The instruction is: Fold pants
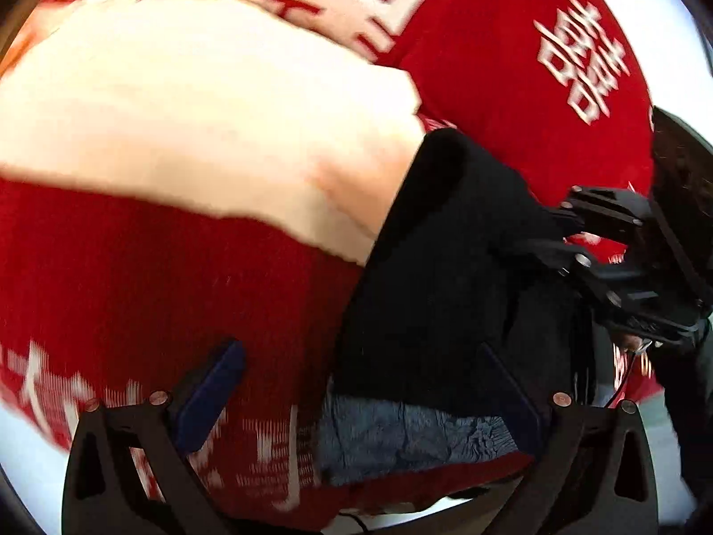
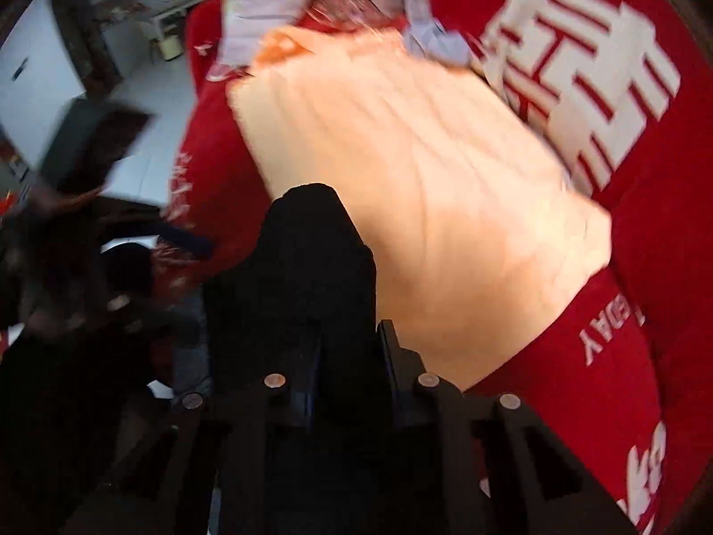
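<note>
The black pants [image 1: 445, 267] lie bunched on a red cloth [image 1: 512, 67] with white lettering. In the left wrist view my right gripper [image 1: 561, 232] comes in from the right edge and pinches the pants' edge. The right wrist view shows its fingers close together with a raised fold of the black pants [image 2: 312, 245] clamped between them at my right gripper [image 2: 350, 352]. My left gripper [image 1: 356, 383] stands open over the pants' near part; its blue left pad [image 1: 209, 397] is bare and black fabric partly hides the right one.
A cream folded garment [image 1: 200, 125] lies on the red cloth beside the pants, also seen as the cream garment [image 2: 423, 200]. A pale lavender cloth [image 2: 267, 0] lies behind it. Blue-grey fabric [image 1: 401, 437] shows under the pants. Tiled floor [image 2: 147, 102] lies to the left.
</note>
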Tool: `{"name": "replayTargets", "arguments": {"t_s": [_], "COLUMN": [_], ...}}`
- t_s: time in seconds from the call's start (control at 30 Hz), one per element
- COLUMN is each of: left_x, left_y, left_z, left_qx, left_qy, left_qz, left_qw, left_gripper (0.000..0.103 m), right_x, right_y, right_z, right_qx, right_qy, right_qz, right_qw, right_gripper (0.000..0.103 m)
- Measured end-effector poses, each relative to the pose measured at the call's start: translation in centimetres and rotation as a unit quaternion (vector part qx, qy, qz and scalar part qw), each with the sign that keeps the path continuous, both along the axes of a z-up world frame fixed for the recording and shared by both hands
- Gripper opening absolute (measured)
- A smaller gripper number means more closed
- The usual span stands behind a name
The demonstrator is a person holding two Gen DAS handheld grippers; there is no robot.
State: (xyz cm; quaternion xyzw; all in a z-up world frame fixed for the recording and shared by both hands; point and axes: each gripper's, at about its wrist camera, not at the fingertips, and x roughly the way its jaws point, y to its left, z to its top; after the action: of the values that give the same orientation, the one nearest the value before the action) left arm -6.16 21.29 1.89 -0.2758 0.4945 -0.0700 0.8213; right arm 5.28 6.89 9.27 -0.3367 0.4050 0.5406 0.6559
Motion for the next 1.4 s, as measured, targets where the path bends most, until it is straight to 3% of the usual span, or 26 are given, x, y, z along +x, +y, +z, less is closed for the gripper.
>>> {"name": "replayTargets", "arguments": {"t_s": [0.17,0.3,0.37,0.43,0.47,0.5,0.57,0.6,0.63,0.7,0.73,0.8,0.83,0.87,0.97,1.03,1.23,1.3,1.33,1.4], "left_x": [2.8,4.8,4.6,4.2,4.3,4.5,4.7,4.6,4.5,4.2,4.4,4.1,3.9,3.6,3.2,4.0,4.2,4.3,4.3,4.2], "left_y": [-1.5,-5.4,-8.3,-9.3,-8.8,-7.5,-5.7,-5.5,-5.7,-7.0,-7.6,-8.3,-8.5,-8.7,-9.5,-10.4,-12.4,-13.3,-13.6,-14.4], "left_z": [0.8,0.3,0.8,1.1,0.8,0.4,0.1,0.2,0.6,1.7,2.1,3.2,3.7,4.4,6.0,6.5,8.6,9.3,9.4,9.7], "left_qx": [-0.026,-0.079,-0.026,0.035,0.042,0.014,-0.039,-0.041,-0.031,0.016,0.034,0.05,0.053,0.058,0.084,0.1,0.133,0.15,0.155,0.174], "left_qy": [-0.055,-0.032,-0.026,-0.02,-0.002,0.021,0.043,0.045,0.046,0.045,0.046,0.047,0.048,0.049,0.052,0.056,0.06,0.059,0.059,0.063], "left_qz": [-0.11,-0.21,-0.242,-0.24,-0.224,-0.204,-0.174,-0.168,-0.164,-0.164,-0.161,-0.158,-0.155,-0.153,-0.149,-0.147,-0.14,-0.14,-0.14,-0.137], "left_qw": [0.9921,0.9741,0.9695,0.9699,0.9738,0.9787,0.9831,0.9839,0.9848,0.9854,0.9853,0.985,0.9853,0.9853,0.9838,0.9826,0.9793,0.977,0.9762,0.9732], "left_gripper": [0.103,0.103,0.1,0.062,0.053,0.043,0.036,0.035,0.035,0.034,0.034,0.032,0.031,0.03,0.029,0.029,0.028,0.028,0.028,0.028], "right_x": [-2.8,-2.6,-1.4,0.3,1.5,2.5,4.0,4.7,5.3,6.7,7.1,6.7,6.0,4.9,1.1,-1.1,-9.0,-11.0,-11.3,-10.7], "right_y": [-2.0,-1.9,-1.6,-2.0,-2.8,-3.7,-6.5,-8.0,-9.7,-13.3,-15.7,-18.6,-19.7,-20.2,-20.6,-20.8,-20.4,-19.4,-19.2,-20.0], "right_z": [2.5,2.7,1.6,1.2,1.3,1.4,1.7,1.5,1.2,-0.2,-1.1,-2.3,-2.9,-3.6,-3.4,-3.5,-4.2,-3.8,-3.3,-1.0], "right_qx": [0.044,0.049,0.03,0.028,0.036,0.047,0.065,0.069,0.069,0.072,0.085,0.113,0.12,0.121,0.117,0.112,0.071,0.035,0.034,0.059], "right_qy": [-0.028,-0.027,-0.019,0.008,0.03,0.045,0.055,0.06,0.072,0.119,0.161,0.202,0.215,0.221,0.179,0.176,0.07,0.025,0.02,-0.011], "right_qz": [0.014,0.0,-0.03,-0.08,-0.118,-0.153,-0.229,-0.264,-0.302,-0.39,-0.437,-0.487,-0.505,-0.507,-0.493,-0.489,-0.432,-0.394,-0.386,-0.403], "right_qw": [0.999,0.998,0.999,0.996,0.992,0.986,0.97,0.96,0.948,0.91,0.881,0.842,0.828,0.824,0.843,0.847,0.896,0.918,0.922,0.913], "right_gripper": [0.025,0.025,0.028,0.044,0.059,0.076,0.082,0.082,0.082,0.082,0.082,0.082,0.082,0.082,0.082,0.083,0.087,0.087,0.088,0.088]}}
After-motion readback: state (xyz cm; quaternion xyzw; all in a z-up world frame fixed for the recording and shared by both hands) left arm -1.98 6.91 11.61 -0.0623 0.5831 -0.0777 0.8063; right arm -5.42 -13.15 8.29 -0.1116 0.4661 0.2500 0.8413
